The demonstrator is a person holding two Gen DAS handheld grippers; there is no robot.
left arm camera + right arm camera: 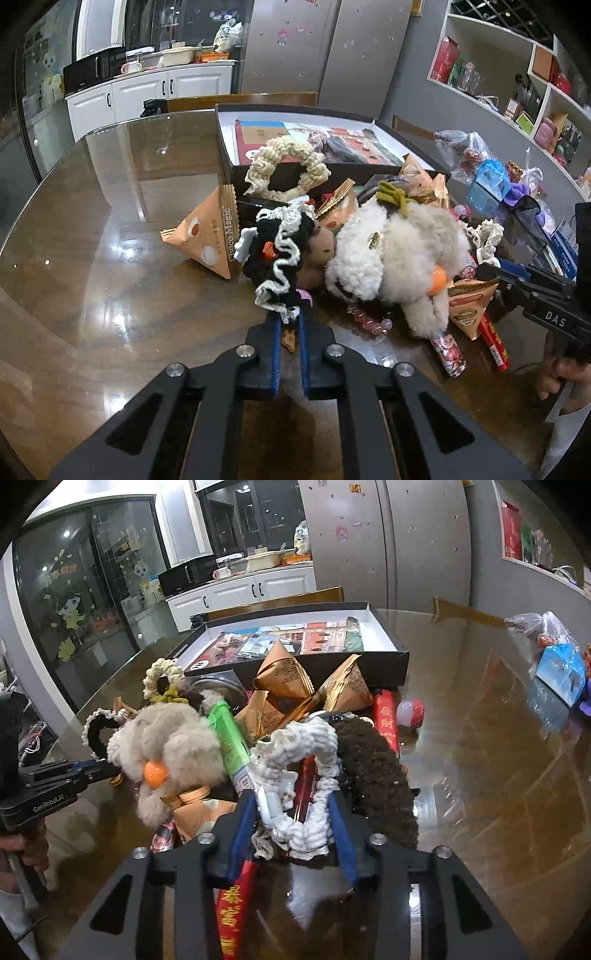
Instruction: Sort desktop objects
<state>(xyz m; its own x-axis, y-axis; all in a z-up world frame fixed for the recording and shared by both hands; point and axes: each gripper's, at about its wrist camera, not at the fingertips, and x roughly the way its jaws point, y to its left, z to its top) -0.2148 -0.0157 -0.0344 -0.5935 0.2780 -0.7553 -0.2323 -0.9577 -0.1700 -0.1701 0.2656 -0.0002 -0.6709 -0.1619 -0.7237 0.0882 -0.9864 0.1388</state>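
Sorting is barely getting going here, I'd say. Most of the stuff is still sitting in one big heap in the middle of the glossy wooden surface (92,229), pressed right up against the black shallow box (225,155) toward the far edge, which is already holding some flat printed packets.

The left hand-held gripper (287,319) is pinching its blue fingers down on the black crocheted scrunchie with the frilly white trim (277,258), so that one looks like the piece being pulled out of the pile. The right hand-held gripper (291,812) is sitting with its fingers spread around a white chunky-knit scrunchie (306,771); they're beside it rather than clearly squeezing, so I'm calling it open.

Texture-wise it's a real mix:
- a fluffy cream plush toy (391,254) with a shiny orange bead, soft and squashy
- a cream crocheted scrunchie (286,168) leaning on the box wall
- a crinkly foil pyramid snack pack reading "Choco Magic" (207,236), stiff edges, slippery-looking
- a dark brown fuzzy scrunchie (373,771) just beside the white one
- a red paper-wrapped stick with gold characters (231,919) lying under the right fingers

Nearly everything is left to do, by my guess.
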